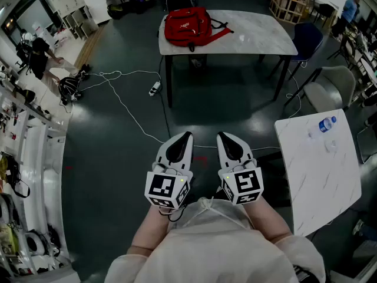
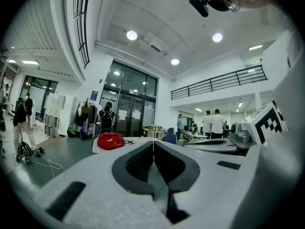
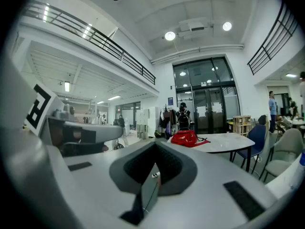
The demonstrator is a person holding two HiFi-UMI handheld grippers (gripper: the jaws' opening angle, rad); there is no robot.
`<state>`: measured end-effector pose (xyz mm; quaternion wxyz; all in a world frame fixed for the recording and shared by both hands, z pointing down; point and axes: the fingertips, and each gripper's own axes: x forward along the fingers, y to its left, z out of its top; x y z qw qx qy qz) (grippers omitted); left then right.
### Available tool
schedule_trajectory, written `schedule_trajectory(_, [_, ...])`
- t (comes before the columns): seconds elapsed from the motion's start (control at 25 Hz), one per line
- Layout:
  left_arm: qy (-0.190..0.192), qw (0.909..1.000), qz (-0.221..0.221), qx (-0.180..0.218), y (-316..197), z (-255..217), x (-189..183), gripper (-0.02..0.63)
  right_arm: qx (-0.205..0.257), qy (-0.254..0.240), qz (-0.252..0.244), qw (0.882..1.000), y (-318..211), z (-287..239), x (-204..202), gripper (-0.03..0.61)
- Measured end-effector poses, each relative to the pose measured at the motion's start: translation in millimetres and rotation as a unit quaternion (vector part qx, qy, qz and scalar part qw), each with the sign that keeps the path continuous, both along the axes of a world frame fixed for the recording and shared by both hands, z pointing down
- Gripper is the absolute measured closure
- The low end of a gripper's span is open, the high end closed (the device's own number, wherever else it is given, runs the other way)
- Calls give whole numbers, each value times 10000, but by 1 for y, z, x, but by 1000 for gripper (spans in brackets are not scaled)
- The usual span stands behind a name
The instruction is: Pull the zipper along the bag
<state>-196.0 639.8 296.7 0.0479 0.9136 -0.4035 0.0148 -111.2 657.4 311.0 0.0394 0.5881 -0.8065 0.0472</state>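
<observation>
while the red bag (image 1: 187,26) sits on its table, both grippers are just parked

since the bag lies at the left end of the far table (image 1: 259,37), well apart from the person, nothing can be pulled yet. the left gripper (image 1: 186,138) and right gripper (image 1: 224,137) hang side by side on the near side of that table, tucked close to the body with their noses aimed at it. each has its jaws pressed together with nothing between them, which reads to me as a carry pose, not a grip. can't make out the zipper from here, too small. my guess is the job hasn't started: get up to the table first, then one gripper steadies the bag while the other takes the pull tab.
</observation>
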Motion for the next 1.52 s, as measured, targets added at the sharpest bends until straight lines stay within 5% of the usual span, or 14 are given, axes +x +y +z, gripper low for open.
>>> schedule_trajectory(0.6, [21, 10000, -88, -31, -19, 3, -16, 594, -145, -250, 50, 9996, -20, 5, -8, 552])
schedule_trajectory(0.96, [22, 9990, -245, -371, -47, 30, -21, 594, -320, -248, -63, 9992, -47, 21, -5, 552])
schedule_trajectory(1.52, [-131, 9971, -585, -473, -191, 33, 43, 594, -464, -347, -365, 9977, -200, 25, 63, 552])
